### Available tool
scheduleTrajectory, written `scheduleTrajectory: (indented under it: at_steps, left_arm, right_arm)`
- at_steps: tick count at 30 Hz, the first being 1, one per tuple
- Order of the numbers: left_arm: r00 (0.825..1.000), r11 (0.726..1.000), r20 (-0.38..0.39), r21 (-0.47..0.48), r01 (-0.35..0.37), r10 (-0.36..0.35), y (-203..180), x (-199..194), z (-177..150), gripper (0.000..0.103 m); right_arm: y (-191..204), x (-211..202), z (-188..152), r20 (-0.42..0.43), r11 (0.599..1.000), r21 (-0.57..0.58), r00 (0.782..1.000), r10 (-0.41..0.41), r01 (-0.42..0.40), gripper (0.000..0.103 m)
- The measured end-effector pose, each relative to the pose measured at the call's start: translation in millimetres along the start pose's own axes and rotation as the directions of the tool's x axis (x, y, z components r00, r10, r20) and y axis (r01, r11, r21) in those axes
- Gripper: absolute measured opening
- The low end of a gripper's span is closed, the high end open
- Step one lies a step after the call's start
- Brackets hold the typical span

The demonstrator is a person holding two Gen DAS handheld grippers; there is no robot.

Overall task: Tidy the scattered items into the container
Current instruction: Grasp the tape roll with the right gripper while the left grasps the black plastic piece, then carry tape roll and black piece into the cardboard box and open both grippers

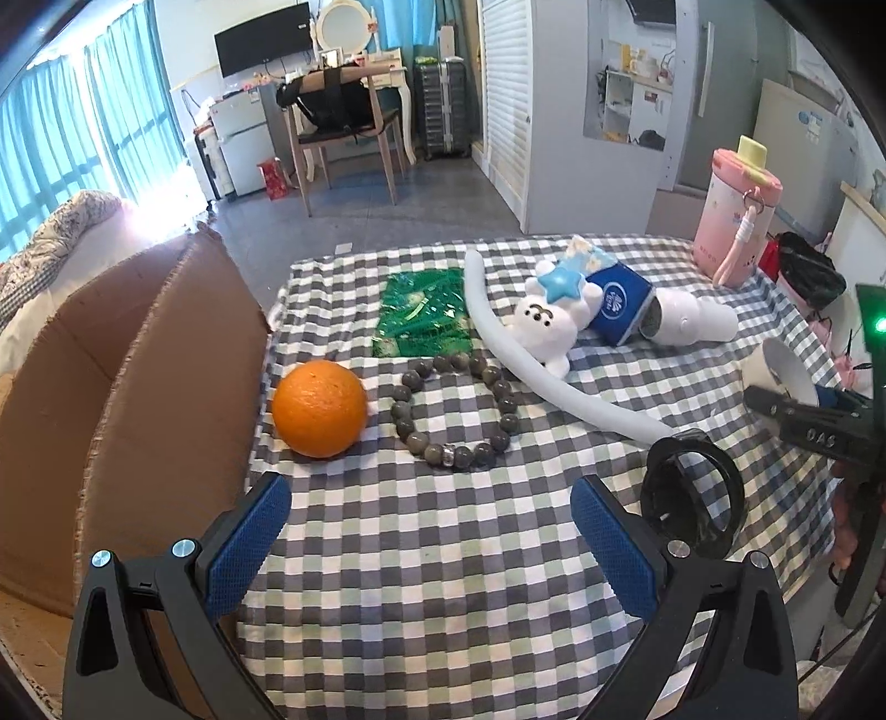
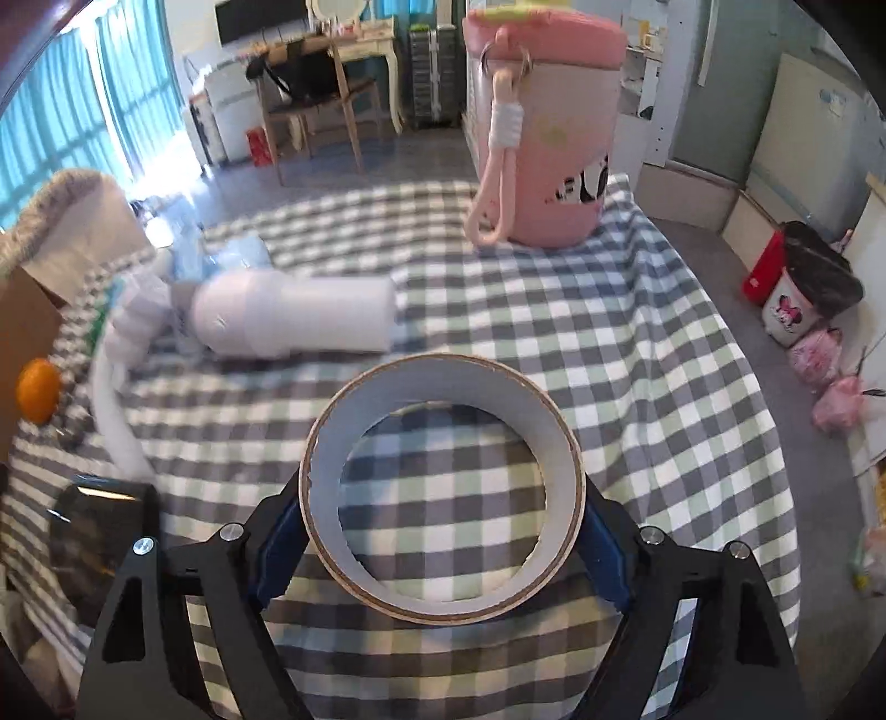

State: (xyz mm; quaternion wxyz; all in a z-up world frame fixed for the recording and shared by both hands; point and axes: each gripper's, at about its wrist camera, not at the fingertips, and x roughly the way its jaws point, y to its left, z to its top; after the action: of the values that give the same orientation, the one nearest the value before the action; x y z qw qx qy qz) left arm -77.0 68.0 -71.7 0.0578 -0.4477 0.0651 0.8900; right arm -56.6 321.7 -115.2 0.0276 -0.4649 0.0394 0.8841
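Checked tablecloth [image 1: 421, 581], orange [image 1: 319, 408] beside cardboard box [image 1: 166, 387]

A lived-in home, seemingly a one-room flat. Beyond the fingers, a tabletop covered in a grey, green and white checked cloth [image 1: 443, 554] sits in the middle of the room. Far ahead, a white dressing table with a round mirror [image 1: 343, 25] stands against the wall, a black flat screen [image 1: 263, 39] mounted beside it. A wooden chair with a black bag on it [image 1: 338, 111] faces the dressing table. Teal curtains [image 1: 83, 111] cover tall windows to the left. A silver ribbed suitcase [image 1: 443, 105] stands by a white slatted wardrobe door [image 1: 504, 99]. A patterned quilt [image 1: 50, 238] lies at far left.
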Motion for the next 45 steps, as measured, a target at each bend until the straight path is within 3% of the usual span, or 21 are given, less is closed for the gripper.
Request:
scheduleTrajectory:
  at_steps: [4, 9, 15, 19, 23, 25, 26, 27, 38, 45]
  left_arm:
    - [0.998, 0.997, 0.007, 0.028, 0.066, -0.066, -16, -1, -1, 0.103]
    - [0.977, 0.969, 0.012, 0.127, 0.210, -0.213, -55, -10, -4, 0.103]
    - [0.950, 0.933, -0.023, 0.185, 0.309, -0.310, -95, -7, -6, 0.103]
    - [0.943, 0.929, -0.055, 0.164, 0.332, -0.327, -109, 7, -1, 0.103]
    - [0.923, 0.926, -0.171, 0.099, 0.364, -0.344, -111, 35, -5, 0.073]
    - [0.920, 0.926, -0.174, 0.083, 0.368, -0.351, -107, 38, -6, 0.068]
    - [0.917, 0.922, -0.172, 0.084, 0.377, -0.360, -106, 36, -6, 0.049]
    - [0.914, 0.917, -0.169, 0.089, 0.388, -0.370, -105, 34, -5, 0.047]
    - [0.953, 0.944, -0.069, 0.129, 0.303, -0.296, -86, 3, -1, 0.046]
    - [0.993, 0.988, 0.019, 0.104, 0.117, -0.119, -49, -24, 10, 0.046]
  right_arm:
    - [1, -14, 1, 0.039, 1.000, -0.014, 0.999, 0.020, -0.019, 0.083]
    - [3, -22, 0, 0.052, 0.999, -0.026, 0.998, 0.032, -0.030, 0.083]
    - [3, -29, 2, 0.062, 0.999, -0.032, 0.998, 0.031, -0.029, 0.083]
    - [-4, -30, 1, 0.061, 0.999, -0.023, 0.998, 0.029, -0.028, 0.083]
    - [-13, -38, 1, 0.077, 1.000, -0.010, 0.997, 0.025, -0.024, 0.083]
    - [-17, -41, 1, 0.083, 1.000, -0.003, 0.996, 0.025, -0.025, 0.083]
    - [-18, -42, 2, 0.086, 1.000, 0.001, 0.996, 0.025, -0.026, 0.083]
    - [-19, -43, 2, 0.088, 1.000, 0.002, 0.996, 0.027, -0.027, 0.083]
    - [7, -61, 7, 0.120, 0.996, -0.054, 0.990, 0.073, -0.067, 0.083]
    - [39, -88, 12, 0.149, 0.987, -0.116, 0.980, 0.128, -0.111, 0.083]
